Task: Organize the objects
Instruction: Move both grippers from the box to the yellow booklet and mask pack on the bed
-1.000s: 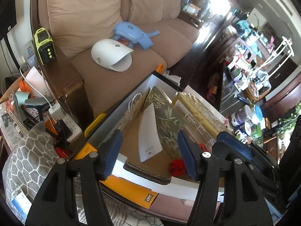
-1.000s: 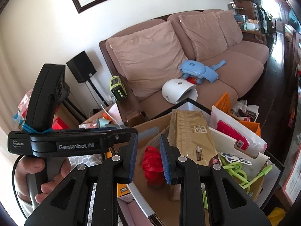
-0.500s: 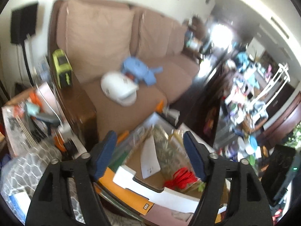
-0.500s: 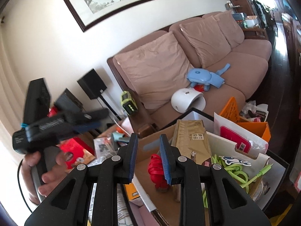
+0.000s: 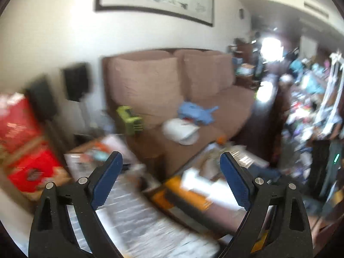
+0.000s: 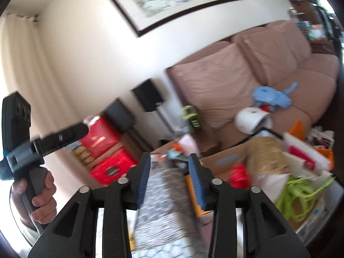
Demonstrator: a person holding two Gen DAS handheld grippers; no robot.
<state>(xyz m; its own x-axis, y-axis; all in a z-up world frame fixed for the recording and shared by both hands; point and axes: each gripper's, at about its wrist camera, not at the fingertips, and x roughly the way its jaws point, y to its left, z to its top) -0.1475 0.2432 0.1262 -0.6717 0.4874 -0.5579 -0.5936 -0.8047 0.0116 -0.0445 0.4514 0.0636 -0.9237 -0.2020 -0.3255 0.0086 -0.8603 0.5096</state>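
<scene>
Box [image 6: 223, 163]: cardboard, it sat low and right of your right gripper [image 6: 169, 178], outside its jaws.
Box contents: a red coil [image 6: 239, 173], a tan packet [image 6: 268, 157] leaning upright and green cord [image 6: 296, 195] lay in it.
Right gripper: your jaws had just been opening, part open, nothing between them.
Left gripper [image 5: 169, 182]: your jaws had just been opening, wide, empty; box too blurred there.
Sofa [image 6: 279, 68]: behind the box.

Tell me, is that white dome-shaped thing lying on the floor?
No, the white dome-shaped thing rests on the brown sofa's seat cushion, beside a blue toy.
</scene>
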